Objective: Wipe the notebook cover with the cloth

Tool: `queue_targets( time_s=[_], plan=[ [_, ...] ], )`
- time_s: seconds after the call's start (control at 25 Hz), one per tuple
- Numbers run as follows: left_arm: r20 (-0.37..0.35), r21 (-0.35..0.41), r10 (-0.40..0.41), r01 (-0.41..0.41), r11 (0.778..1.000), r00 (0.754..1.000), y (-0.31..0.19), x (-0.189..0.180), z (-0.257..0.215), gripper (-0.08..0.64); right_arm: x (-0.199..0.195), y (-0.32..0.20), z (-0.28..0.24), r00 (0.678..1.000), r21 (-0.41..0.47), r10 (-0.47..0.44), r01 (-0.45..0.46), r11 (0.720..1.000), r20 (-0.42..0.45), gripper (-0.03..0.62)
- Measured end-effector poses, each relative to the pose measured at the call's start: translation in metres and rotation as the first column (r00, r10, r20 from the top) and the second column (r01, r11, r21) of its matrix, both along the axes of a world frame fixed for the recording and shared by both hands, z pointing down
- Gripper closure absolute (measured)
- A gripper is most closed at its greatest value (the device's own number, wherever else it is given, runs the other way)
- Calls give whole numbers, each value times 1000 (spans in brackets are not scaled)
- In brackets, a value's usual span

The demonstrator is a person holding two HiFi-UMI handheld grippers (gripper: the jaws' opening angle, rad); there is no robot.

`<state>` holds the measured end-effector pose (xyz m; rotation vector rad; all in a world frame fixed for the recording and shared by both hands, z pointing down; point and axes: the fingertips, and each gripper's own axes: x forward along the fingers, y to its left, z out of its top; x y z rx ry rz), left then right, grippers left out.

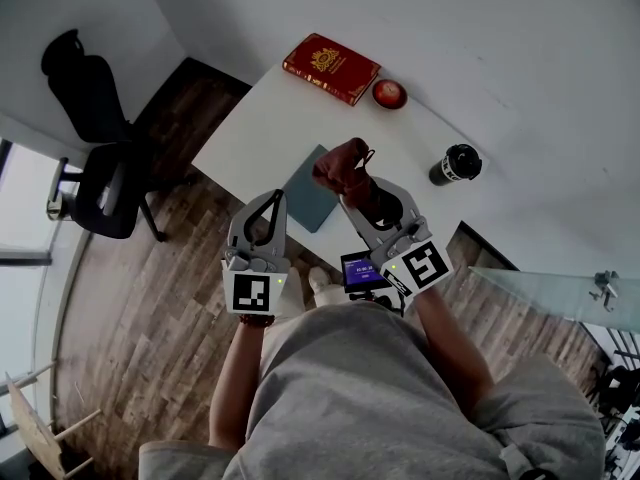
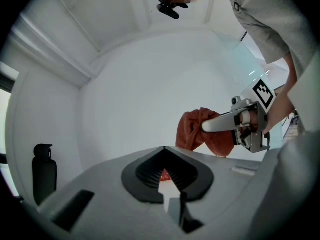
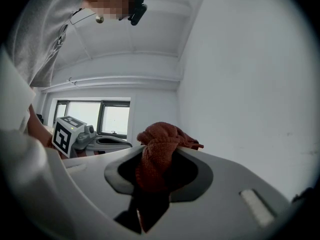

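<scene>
A flat blue-grey notebook [image 1: 303,196] lies at the near edge of the white table [image 1: 260,118]. A red book with a gold crest [image 1: 330,66] lies at the far edge. My right gripper [image 1: 350,176] is held up over the near table edge, shut on a bunched rust-red cloth [image 1: 340,162]. In the right gripper view the cloth [image 3: 159,143] bulges out between the jaws of the right gripper [image 3: 161,151]. My left gripper [image 1: 274,198] hangs beside the notebook's left edge, shut and empty. The left gripper view shows the left gripper [image 2: 164,150] shut, with the cloth [image 2: 196,130] to its right.
A small red bowl [image 1: 389,93] sits beside the red book. A black tumbler [image 1: 455,164] stands on the table's right part and a dark bottle [image 2: 44,171] shows in the left gripper view. A black office chair [image 1: 95,153] stands on the wooden floor at left. A glass surface [image 1: 560,288] lies at right.
</scene>
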<state>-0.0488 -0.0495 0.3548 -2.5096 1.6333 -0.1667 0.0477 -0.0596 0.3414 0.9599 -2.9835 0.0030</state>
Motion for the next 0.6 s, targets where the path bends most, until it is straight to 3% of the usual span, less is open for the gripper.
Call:
queue_targets(
  time_s=[0.24,0.4,0.6],
  plan=[
    [-23,-7,-1,1,1000,1000,2,3,3,557,5,2,-2,1000,-8,4,-4,1000,20,466],
    [17,-14,-1,1,1000,1000,8,5,8,557,8,6,0,999,-18,-7,8,1000,31,466],
    [-31,-32,-19,18,999,999,17,2,7,557,8,5,4,999,-44,-2,4,999,54,468]
  ],
)
